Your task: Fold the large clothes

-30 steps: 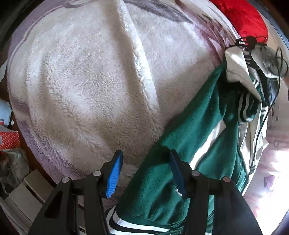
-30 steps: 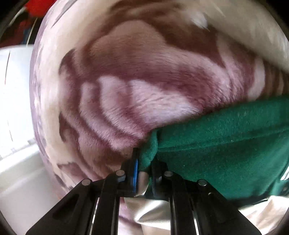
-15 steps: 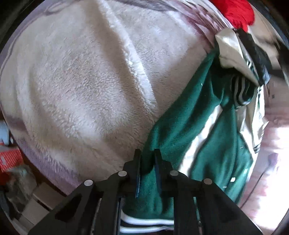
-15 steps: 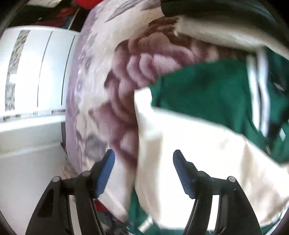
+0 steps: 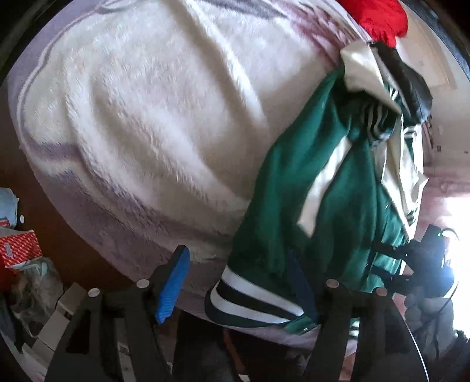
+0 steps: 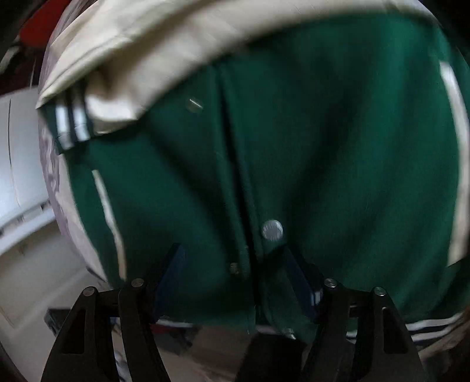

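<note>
Green jacket (image 5: 296, 191) lies on fleece blanket (image 5: 141, 117). My left gripper (image 5: 238, 282) & right gripper (image 6: 235, 279): jaws spread wide, holding nothing.

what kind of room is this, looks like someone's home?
Probably a bedroom at home. The green jacket lies on a fluffy white blanket spread like bedding, a red cushion or cloth sits at the far end, and boxes and bags clutter the floor beside it.

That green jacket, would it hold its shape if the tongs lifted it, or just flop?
Probably flop: the green jacket lies rumpled in soft folds on the fluffy blanket. It looks thick, so likely fairly heavy. Its cream sleeve would probably dangle.
</note>
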A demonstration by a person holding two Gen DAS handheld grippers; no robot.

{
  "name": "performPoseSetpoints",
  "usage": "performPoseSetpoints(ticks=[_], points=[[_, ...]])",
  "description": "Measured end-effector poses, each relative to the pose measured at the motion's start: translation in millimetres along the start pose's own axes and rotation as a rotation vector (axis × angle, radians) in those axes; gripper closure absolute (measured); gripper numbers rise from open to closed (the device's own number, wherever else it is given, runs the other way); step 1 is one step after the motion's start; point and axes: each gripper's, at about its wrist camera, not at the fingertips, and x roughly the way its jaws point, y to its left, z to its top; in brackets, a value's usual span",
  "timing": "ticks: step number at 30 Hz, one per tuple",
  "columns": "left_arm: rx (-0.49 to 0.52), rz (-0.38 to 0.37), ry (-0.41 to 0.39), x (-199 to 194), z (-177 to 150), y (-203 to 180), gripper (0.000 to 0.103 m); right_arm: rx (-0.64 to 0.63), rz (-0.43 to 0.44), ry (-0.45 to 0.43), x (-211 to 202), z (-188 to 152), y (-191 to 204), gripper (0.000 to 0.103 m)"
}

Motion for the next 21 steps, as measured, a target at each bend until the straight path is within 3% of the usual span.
performPoseSetpoints(ticks=[1, 2, 4, 7, 10, 12, 14, 15, 17, 20, 21], points=[[0.015, 0.013, 0.014, 6.9, -0.9, -0.1, 0.038, 0.011, 0.006, -0.027, 3.0, -4.1, -4.1, 0.058], [0.031, 0.012, 0.02, 10.4, -3.3, 0.2, 0.038, 0.014, -0.021, -0.063, 2.9, -7.2, -5.9, 0.093], [0.055, 0.015, 0.021, 15.7, -5.4, -1.3, 0.038, 0.036, 0.008, -0.094, -1.3, -8.9, -9.9, 0.098], [0.066, -0.005, 0.022, 14.4, -6.5, -4.2, 0.038, 0.008, -0.04, -0.163, -17.0, -6.8, -11.6, 0.098], [0.08, 0.005, 0.018, 6.8, -10.9, -5.6, 0.038, -0.015, -0.021, -0.098, -10.9, -6.0, -17.8, 0.098], [0.09, 0.014, 0.013, 0.9, -15.9, -6.2, 0.038, -0.021, -0.002, -0.068, -13.4, -11.7, -19.6, 0.088], [0.099, 0.013, 0.011, -1.5, -20.0, -7.2, 0.038, -0.008, -0.008, -0.038, -16.4, -24.0, -24.3, 0.052], [0.103, 0.014, 0.014, -2.3, -22.7, -5.2, 0.038, 0.002, 0.016, -0.026, -17.1, -35.4, -28.8, 0.048], [0.107, 0.015, 0.021, -0.3, -27.0, -5.6, 0.038, 0.004, 0.049, 0.008, -9.4, -53.6, -30.9, 0.047], [0.103, 0.015, 0.027, 5.5, -29.9, -6.2, 0.038, -0.02, 0.022, 0.055, 20.7, -74.7, -33.9, 0.047], [0.101, 0.015, 0.029, 5.3, -31.7, -6.1, 0.038, -0.016, 0.056, 0.054, 29.6, -78.5, -35.5, 0.049]])
